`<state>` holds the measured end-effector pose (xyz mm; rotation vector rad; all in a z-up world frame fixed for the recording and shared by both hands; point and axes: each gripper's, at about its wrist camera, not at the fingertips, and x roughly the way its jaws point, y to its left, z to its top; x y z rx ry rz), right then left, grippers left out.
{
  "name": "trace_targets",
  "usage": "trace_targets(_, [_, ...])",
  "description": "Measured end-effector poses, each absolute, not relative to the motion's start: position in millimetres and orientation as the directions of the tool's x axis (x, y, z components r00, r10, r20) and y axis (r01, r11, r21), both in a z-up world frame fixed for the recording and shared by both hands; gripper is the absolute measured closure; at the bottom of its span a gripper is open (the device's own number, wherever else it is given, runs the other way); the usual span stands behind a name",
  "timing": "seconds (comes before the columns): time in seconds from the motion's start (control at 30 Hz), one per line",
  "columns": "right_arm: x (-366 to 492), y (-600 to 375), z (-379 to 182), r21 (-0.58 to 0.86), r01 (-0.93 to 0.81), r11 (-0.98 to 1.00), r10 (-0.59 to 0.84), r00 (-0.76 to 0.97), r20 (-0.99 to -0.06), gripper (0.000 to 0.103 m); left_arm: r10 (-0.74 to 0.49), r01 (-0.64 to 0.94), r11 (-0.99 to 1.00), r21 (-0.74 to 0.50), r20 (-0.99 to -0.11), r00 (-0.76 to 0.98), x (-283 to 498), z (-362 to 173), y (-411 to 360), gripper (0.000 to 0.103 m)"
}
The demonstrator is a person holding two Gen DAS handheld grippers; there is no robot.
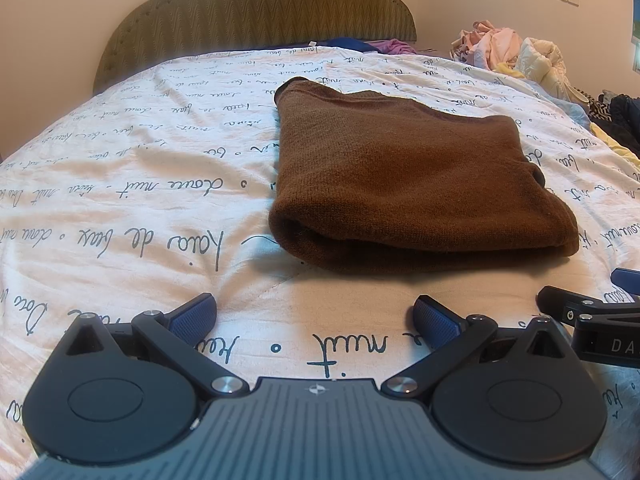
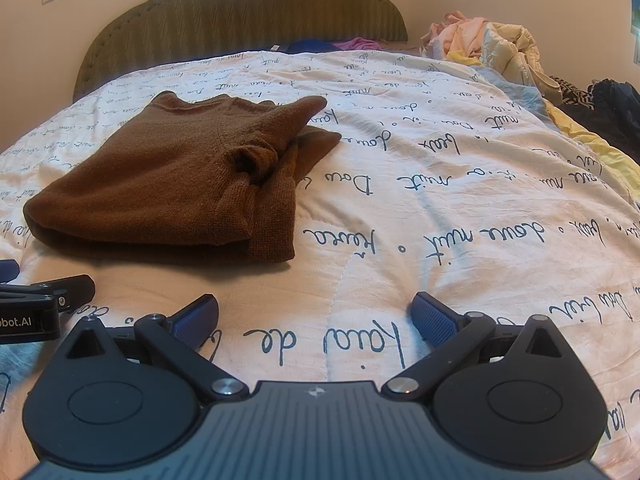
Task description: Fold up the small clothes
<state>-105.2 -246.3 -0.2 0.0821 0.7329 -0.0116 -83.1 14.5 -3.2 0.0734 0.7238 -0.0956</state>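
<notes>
A brown knit sweater (image 1: 400,176) lies folded into a thick, roughly rectangular bundle on the quilt (image 1: 140,184) (white, printed with dark handwriting), about midway across the bed and well short of the green headboard (image 1: 256,8). Its near edge is a rounded fold; in the right wrist view a sleeve cuff (image 2: 256,160) sits tucked on top and one corner pokes up toward the headboard. The left gripper (image 1: 316,320) and right gripper (image 2: 316,320) sit side by side near the bed's front edge, both spread wide and empty, clear of the sweater. Loose clothes (image 2: 492,44) are heaped at the far right corner.
</notes>
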Motion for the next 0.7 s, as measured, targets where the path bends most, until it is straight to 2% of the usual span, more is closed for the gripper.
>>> trace_targets(0.7, [-105.4, -246.5, -0.3, 0.071, 0.04, 0.997, 0.018, 0.744, -0.668, 0.0, -0.067, 0.113, 0.993, 0.027, -0.665, 0.744, -83.5, -2.9, 14.7, 0.0])
